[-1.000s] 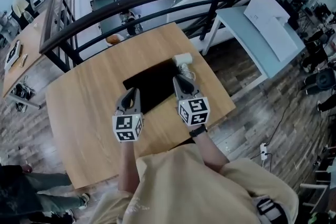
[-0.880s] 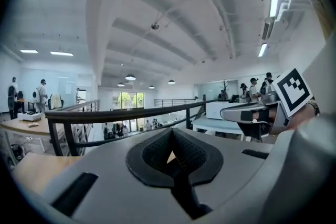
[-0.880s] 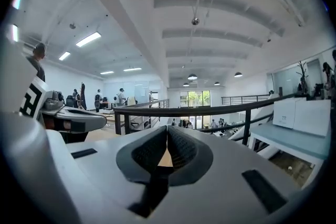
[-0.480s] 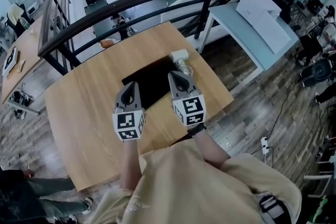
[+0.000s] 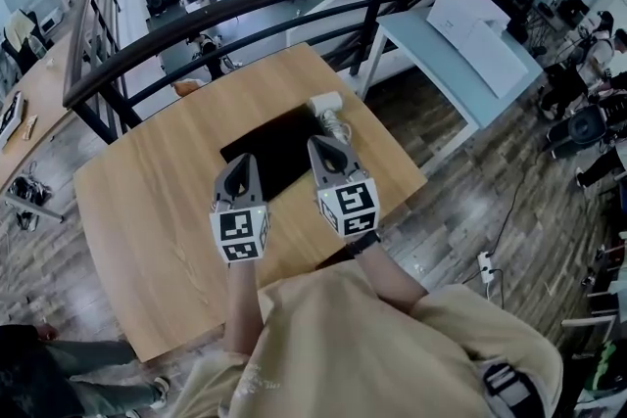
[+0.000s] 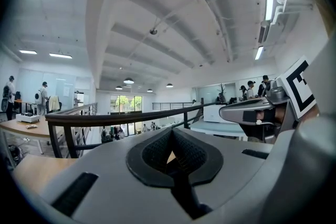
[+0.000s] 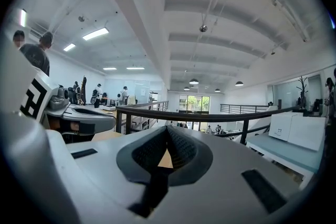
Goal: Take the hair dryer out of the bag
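In the head view, the left gripper [image 5: 241, 165] and right gripper [image 5: 322, 146] are held side by side above a wooden table [image 5: 137, 201], both pointed away from the person. A flat black bag [image 5: 274, 147] is seen on the table just ahead of and between them. A white item [image 5: 326, 103] with a coiled cord [image 5: 336, 124] lies just beyond the right gripper's tip, at the bag's far corner (whether it is the hair dryer cannot be told). In the left gripper view, the jaws are seen pressed together with nothing held. In the right gripper view, the jaws are likewise closed and empty, with a dark railing [image 7: 200, 117] ahead.
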`<state>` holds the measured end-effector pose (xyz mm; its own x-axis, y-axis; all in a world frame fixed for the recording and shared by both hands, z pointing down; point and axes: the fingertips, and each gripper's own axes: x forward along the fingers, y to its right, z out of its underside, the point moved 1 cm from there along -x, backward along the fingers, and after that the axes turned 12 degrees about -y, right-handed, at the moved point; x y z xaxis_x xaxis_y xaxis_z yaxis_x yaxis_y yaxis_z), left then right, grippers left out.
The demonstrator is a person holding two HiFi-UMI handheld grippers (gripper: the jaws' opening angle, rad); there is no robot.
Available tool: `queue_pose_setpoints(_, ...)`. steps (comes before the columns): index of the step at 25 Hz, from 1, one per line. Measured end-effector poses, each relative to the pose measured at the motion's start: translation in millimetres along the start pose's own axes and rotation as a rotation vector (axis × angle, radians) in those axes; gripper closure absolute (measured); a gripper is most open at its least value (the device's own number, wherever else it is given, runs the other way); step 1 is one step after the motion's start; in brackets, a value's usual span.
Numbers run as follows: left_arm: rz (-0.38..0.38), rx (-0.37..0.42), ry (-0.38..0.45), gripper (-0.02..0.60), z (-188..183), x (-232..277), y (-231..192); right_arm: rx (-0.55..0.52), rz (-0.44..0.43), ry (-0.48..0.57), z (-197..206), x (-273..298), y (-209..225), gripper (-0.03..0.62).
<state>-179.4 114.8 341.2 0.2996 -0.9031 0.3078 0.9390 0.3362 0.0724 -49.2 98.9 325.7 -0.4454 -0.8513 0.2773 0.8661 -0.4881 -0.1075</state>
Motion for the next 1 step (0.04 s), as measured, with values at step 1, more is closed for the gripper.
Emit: queue_pose_setpoints(1,0.000,-0.002,-0.007,0.570,3.9,-1.2,0.4,0.002,-0.003,-0.004,2.4,-1.5,-2.5,0.580)
